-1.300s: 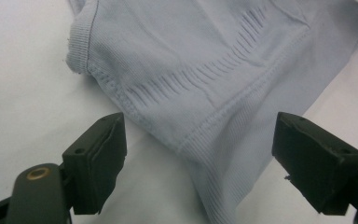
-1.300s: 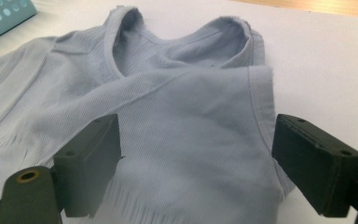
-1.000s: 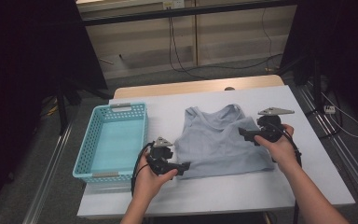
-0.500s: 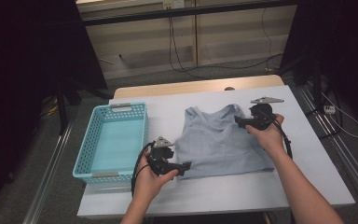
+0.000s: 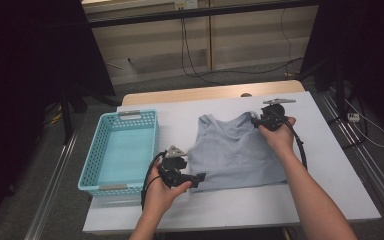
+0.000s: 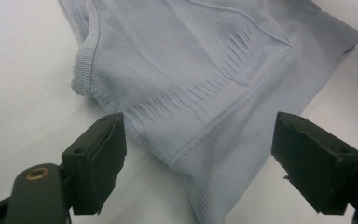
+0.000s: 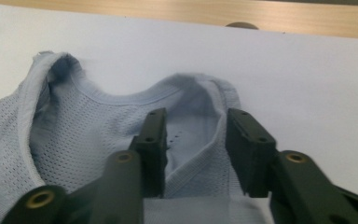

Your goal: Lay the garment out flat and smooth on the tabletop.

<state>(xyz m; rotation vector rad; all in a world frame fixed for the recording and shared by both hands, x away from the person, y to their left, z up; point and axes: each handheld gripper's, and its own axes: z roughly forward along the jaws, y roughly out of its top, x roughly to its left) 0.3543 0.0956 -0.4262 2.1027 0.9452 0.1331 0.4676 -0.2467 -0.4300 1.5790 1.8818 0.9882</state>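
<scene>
Your right tool [image 7: 193, 154] has just been closing its jaws around the far shoulder strap of the top [image 5: 235, 150], which lies flat on the worktop [image 5: 180, 125] beside the basket [image 5: 120, 150]. Your left tool [image 6: 200, 163] stands wide apart over the top's near corner.

Lab-like recording bay — black curtains [image 5: 25, 75], floor rails [image 5: 55, 195], loose cables [image 5: 200, 55].
</scene>
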